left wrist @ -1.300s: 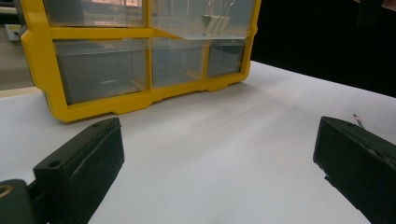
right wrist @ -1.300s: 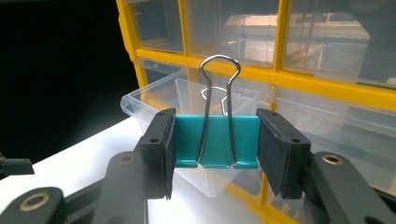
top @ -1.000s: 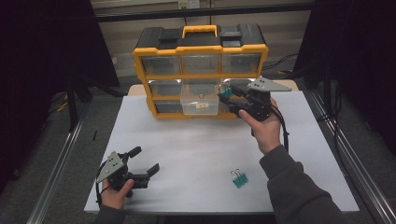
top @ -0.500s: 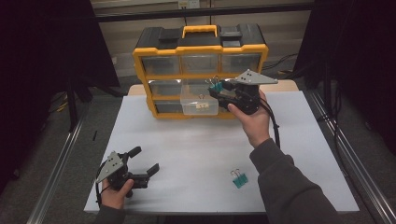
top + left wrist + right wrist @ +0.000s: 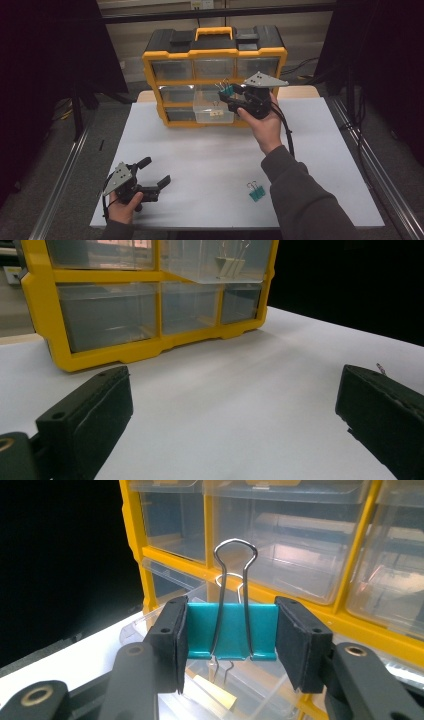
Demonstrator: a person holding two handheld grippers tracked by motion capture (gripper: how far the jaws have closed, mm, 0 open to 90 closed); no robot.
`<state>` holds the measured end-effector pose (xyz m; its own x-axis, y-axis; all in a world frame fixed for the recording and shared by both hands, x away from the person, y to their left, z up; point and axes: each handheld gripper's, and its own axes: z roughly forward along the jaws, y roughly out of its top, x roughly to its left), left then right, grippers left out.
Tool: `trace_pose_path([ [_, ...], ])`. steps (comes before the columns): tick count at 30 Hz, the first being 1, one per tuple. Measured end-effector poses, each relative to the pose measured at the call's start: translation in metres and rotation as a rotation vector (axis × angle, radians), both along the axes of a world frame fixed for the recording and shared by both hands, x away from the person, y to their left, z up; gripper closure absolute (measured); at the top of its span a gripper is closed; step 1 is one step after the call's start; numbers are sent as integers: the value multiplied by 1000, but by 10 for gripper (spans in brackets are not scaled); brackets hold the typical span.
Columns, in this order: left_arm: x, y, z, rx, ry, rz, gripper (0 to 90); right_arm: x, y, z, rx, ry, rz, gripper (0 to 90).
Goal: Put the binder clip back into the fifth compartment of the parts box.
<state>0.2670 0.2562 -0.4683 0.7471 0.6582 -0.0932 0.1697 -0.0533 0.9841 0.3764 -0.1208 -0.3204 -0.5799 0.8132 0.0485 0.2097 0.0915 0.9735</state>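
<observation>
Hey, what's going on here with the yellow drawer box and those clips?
A person is working with a hand-held tool in each hand. The right tool is clamped on a teal binder clip and holds it above a pulled-out clear drawer of the yellow organizer. The left tool rests open on the white table, holding nothing. A second teal clip lies on the table near the person's right sleeve.

white table [image 5: 200,150], dark floor [image 5: 50,165], metal rail [image 5: 65,170]

Two binder clips [image 5: 256,192], one drawer organizer [image 5: 215,50].
</observation>
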Motion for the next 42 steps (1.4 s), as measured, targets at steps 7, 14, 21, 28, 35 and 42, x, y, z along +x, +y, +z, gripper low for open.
trace_pose_path([
  [7,0,0,0,0,2,6,19,6,4,-5,-8,15,-5,503],
  [14,1,3,0,34,-6,-6,19,14,5,-12,-13,37,-16,503],
  [21,1,3,0,33,-8,-7,19,17,5,-15,-7,45,-11,502],
  [28,0,1,0,-2,3,-14,18,13,2,-14,5,62,1,301],
  [35,0,0,0,0,3,-13,18,-5,-12,-17,-5,54,2,173],
  [42,0,-1,0,-7,2,2,18,-29,-29,-25,35,56,13,106],
])
